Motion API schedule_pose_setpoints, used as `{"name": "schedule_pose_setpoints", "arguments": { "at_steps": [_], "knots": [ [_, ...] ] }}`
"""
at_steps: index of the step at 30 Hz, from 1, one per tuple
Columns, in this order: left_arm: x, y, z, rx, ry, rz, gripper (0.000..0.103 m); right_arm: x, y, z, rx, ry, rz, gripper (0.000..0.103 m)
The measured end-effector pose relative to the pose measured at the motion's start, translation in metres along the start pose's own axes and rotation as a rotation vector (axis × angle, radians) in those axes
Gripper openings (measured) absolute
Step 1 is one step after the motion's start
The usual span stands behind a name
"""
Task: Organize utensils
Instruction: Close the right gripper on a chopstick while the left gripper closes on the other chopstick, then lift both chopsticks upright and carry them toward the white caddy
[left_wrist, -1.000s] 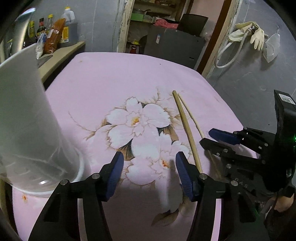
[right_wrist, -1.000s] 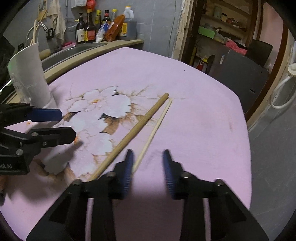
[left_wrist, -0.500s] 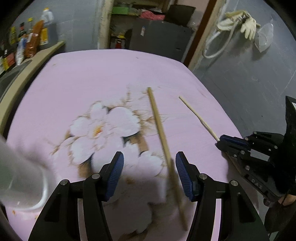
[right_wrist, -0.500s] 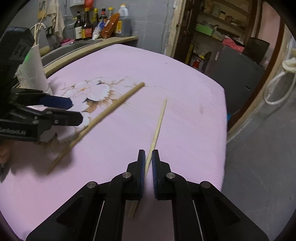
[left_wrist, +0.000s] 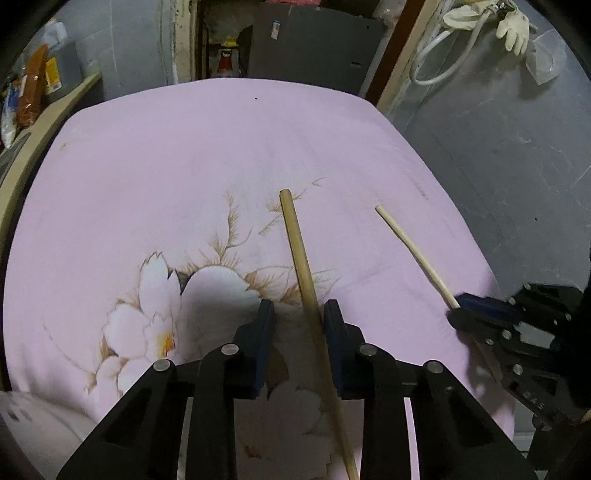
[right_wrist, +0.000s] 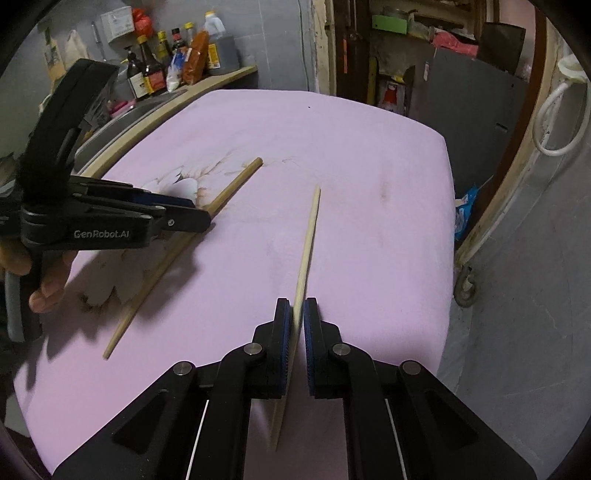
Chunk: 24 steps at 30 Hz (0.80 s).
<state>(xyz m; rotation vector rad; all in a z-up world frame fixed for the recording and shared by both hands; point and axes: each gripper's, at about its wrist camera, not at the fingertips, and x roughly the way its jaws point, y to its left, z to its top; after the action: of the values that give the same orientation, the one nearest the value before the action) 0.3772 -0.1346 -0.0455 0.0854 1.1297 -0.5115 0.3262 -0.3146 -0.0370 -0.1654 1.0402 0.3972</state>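
- Jaws of the left gripper (left_wrist: 298, 314) have just been closing and straddle the thick wooden stick (left_wrist: 301, 269); its right pad lies against the stick, its left pad stands apart from it.
- Jaws of the right gripper (right_wrist: 298, 314) stand nearly closed, pinching the thin wooden stick (right_wrist: 308, 236) near its near end.
- Thick wooden stick lies on the pink floral cloth (left_wrist: 184, 155) covering the worktop, left of the thin one; the two are well apart and point away.
- Bottles (right_wrist: 147, 70) stand on a ledge at far left.
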Motion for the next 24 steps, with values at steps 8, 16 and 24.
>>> {"name": "schedule_pose_setpoints", "arguments": {
  "at_steps": [8, 16, 24],
  "knots": [
    [0.002, 0.008, 0.022, -0.037, 0.048, -0.037, 0.023, 0.032, -0.017, 0.04, 0.09, 0.066, 0.049, 0.016],
    [0.003, 0.0, 0.02, -0.067, 0.044, -0.034, 0.007, 0.035, -0.01, 0.045, 0.095, 0.097, 0.009, 0.007],
    [-0.022, 0.0, 0.001, -0.127, -0.065, -0.009, 0.005, 0.013, -0.013, 0.031, 0.207, -0.026, 0.084, 0.003]
  ]
}}
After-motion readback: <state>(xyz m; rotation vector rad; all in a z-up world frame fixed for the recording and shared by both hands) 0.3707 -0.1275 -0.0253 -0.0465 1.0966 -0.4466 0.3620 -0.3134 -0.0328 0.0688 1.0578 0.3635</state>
